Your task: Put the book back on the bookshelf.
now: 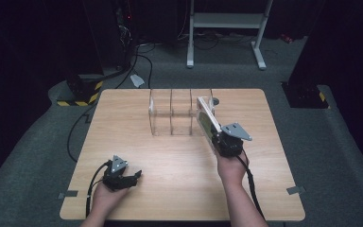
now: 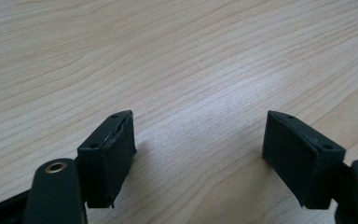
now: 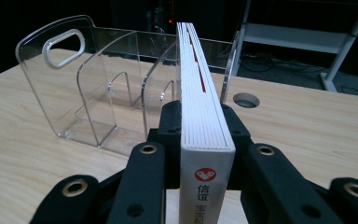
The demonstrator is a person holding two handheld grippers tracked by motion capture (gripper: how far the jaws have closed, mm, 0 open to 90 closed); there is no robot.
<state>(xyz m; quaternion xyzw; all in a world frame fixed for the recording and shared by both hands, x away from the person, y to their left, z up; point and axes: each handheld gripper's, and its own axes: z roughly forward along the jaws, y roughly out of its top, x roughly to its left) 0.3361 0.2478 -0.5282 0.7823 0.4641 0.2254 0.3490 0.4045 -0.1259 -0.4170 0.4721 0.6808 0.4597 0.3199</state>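
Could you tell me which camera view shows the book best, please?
The right gripper view: the book stands close up between the right gripper's jaws, its white page edges and red logo plain. The high view shows it small and slanted at the clear rack. The left gripper view looks at the table.

Table [image 1: 179,189] brightly lit from above, dark surroundings, soft sheen on wood, near claw parts blurred

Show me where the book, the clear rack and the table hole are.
book [image 3: 204,116], right gripper view, page edge.
clear rack [image 3: 51,88], right gripper view, outer wall.
table hole [image 3: 246,99], right gripper view, its opening.
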